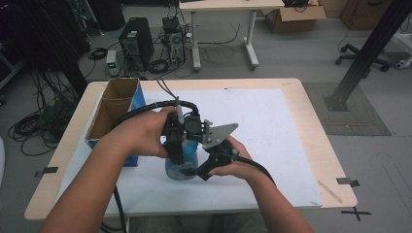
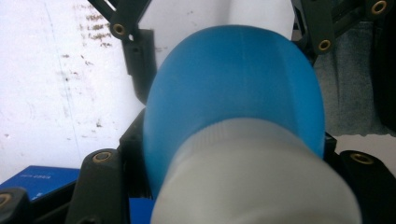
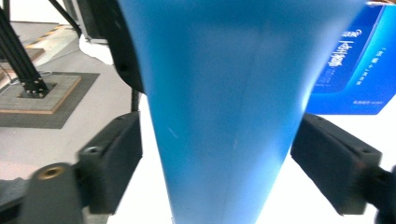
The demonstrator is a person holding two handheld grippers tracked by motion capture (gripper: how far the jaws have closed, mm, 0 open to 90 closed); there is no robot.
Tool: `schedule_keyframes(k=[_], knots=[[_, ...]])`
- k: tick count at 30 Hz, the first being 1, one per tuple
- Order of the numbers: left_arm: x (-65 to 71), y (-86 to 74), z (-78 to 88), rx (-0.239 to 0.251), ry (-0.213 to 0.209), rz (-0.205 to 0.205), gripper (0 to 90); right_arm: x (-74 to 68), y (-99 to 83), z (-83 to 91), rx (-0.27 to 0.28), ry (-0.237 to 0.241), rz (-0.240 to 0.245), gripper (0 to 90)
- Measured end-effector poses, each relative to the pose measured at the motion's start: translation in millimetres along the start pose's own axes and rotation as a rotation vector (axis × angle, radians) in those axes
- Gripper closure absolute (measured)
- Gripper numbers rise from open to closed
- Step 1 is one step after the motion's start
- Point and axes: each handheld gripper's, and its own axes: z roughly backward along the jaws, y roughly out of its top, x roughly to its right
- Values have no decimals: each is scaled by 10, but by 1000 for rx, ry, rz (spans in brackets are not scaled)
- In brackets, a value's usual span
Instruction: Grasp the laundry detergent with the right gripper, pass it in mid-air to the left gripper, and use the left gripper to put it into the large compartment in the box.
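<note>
Two grippers clamp one blue bottle (image 1: 180, 162) standing on the white surface (image 1: 272, 136): left gripper (image 1: 176, 145) around its cap, right gripper (image 1: 194, 171) on its smooth, probably slippery, light plastic body

This is a lab or technical workroom with a grey floor. At twelve o'clock beyond the light wooden worktable (image 1: 311, 126), covered by a white sheet (image 1: 272, 131), stands a white-legged desk (image 1: 223, 29). At eleven o'clock two black desktop computer towers (image 1: 137, 44) sit on the floor amid loose black cables (image 1: 34, 126). At one o'clock lies an open brown cardboard carton (image 1: 294, 17). At two o'clock a black metal frame post (image 1: 364, 53) is bolted to a dark floor mat (image 1: 359, 116), near a black office-chair base (image 1: 362, 56).
</note>
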Motion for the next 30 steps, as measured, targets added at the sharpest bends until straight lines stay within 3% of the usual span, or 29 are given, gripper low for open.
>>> schedule_keyframes(k=[10,19,25,30], knots=[[7,22,38,-13,3,2,387,-10,-26,10,-5,4,-28,48],[-35,13,97,-22,5,18,386,19,-19,185,-17,19,-32,9],[-111,-16,185,-17,-16,75,386,103,-23,462,-37,-31,-36,9],[-193,-50,268,-31,-39,155,386,191,-38,749,-112,-82,-34,10]])
